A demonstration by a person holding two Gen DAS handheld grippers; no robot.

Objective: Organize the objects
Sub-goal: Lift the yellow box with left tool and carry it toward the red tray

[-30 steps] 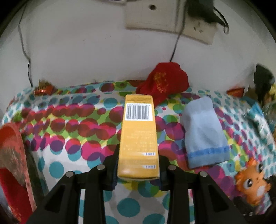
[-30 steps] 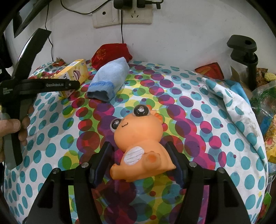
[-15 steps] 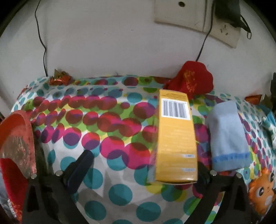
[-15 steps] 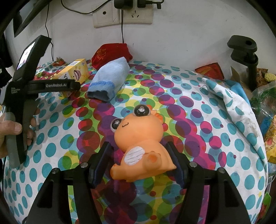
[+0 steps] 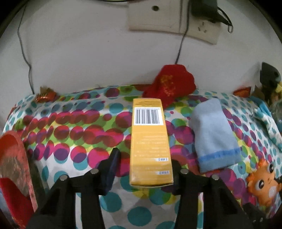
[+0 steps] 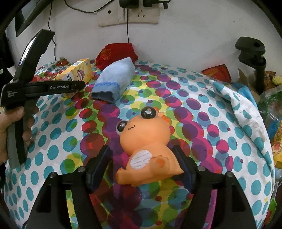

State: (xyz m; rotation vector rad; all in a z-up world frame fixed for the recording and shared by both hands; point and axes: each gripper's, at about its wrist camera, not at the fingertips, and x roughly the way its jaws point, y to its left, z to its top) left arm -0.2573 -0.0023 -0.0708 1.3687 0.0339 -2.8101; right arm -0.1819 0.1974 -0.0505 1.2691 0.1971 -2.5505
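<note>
A yellow box [image 5: 149,141] with a barcode lies lengthwise on the dotted tablecloth [image 5: 79,126]. It sits between the fingers of my left gripper [image 5: 146,156], whose jaws are closing. The right finger is against the box and the left finger stands apart from it. An orange toy animal [image 6: 146,141] lies between the fingers of my right gripper [image 6: 141,149], whose jaws are opening, with a gap on the toy's left side. A folded blue cloth [image 5: 213,133] and a red pouch [image 5: 171,84] lie beyond the box. In the right wrist view a hand [image 6: 10,123] holds the left gripper's handle.
The wall with sockets [image 6: 128,15] and hanging cables rises right behind the table. A black clamp [image 6: 250,52] and snack bags [image 6: 275,133] crowd the right edge. Red packaging [image 5: 12,167] stands at the left edge, and a foil wrapper [image 5: 45,96] lies at the back left.
The left jaws let go of the box, swung wide, and have narrowed around it again. The right jaws have spread, and their left finger has come off the toy.
</note>
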